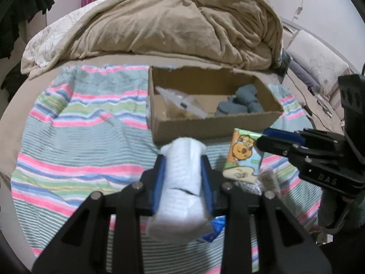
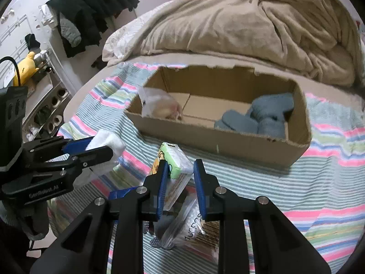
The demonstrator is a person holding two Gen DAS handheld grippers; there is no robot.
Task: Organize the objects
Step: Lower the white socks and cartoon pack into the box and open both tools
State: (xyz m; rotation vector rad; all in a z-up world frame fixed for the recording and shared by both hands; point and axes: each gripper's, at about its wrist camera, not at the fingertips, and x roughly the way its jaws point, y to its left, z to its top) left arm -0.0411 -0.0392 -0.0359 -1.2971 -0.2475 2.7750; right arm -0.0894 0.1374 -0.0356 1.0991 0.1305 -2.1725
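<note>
My left gripper (image 1: 182,159) is shut on a white padded packet (image 1: 182,182), held above the striped cloth in front of the cardboard box (image 1: 205,127); it also shows in the right wrist view (image 2: 107,150). My right gripper (image 2: 180,166) is open around a cartoon-printed tissue pack (image 2: 175,162), its left finger touching the pack, which stands tilted on the cloth. The pack shows in the left wrist view (image 1: 244,155) beside the right gripper (image 1: 264,137). The box (image 2: 216,141) holds blue-grey socks (image 2: 262,116) and a clear plastic bag (image 2: 157,105).
A clear bag of cotton swabs (image 2: 189,228) lies on the striped cloth (image 2: 296,182) under my right gripper. A beige blanket (image 1: 182,27) is heaped behind the box. A shelf with shoes and dark clothes (image 2: 86,11) stands at the left of the bed.
</note>
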